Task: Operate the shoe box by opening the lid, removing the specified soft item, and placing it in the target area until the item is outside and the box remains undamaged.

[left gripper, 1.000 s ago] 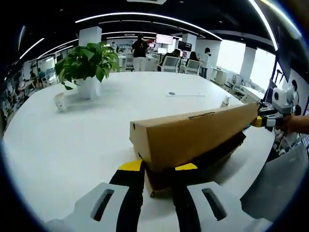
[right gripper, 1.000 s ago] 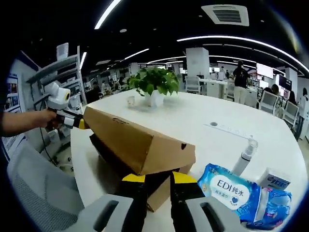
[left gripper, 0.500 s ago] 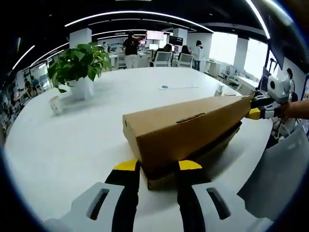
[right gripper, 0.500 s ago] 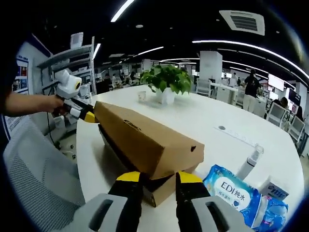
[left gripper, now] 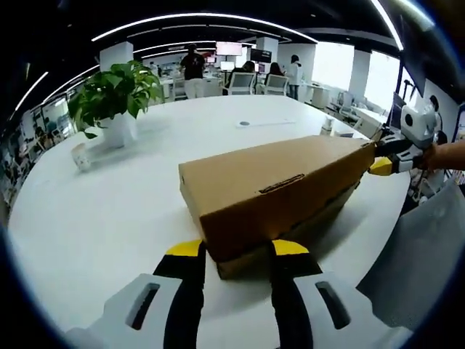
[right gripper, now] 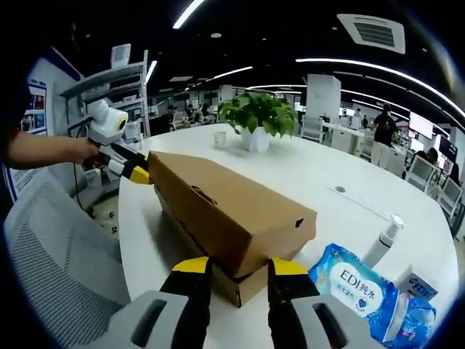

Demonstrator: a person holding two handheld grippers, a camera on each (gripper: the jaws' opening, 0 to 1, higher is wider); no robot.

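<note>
Resting on the round white table (left gripper: 87, 218), the brown cardboard shoe box (left gripper: 276, 193) has its lid raised slightly; its contents are hidden. The left gripper (left gripper: 234, 251) and right gripper (right gripper: 238, 267) sit at opposite ends, fingers apart astride the box's corners. Just beside the box lies a blue wet-wipes pack (right gripper: 354, 287).

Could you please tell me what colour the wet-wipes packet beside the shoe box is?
The wet-wipes packet is blue and white, clearest in the right gripper view.
</note>
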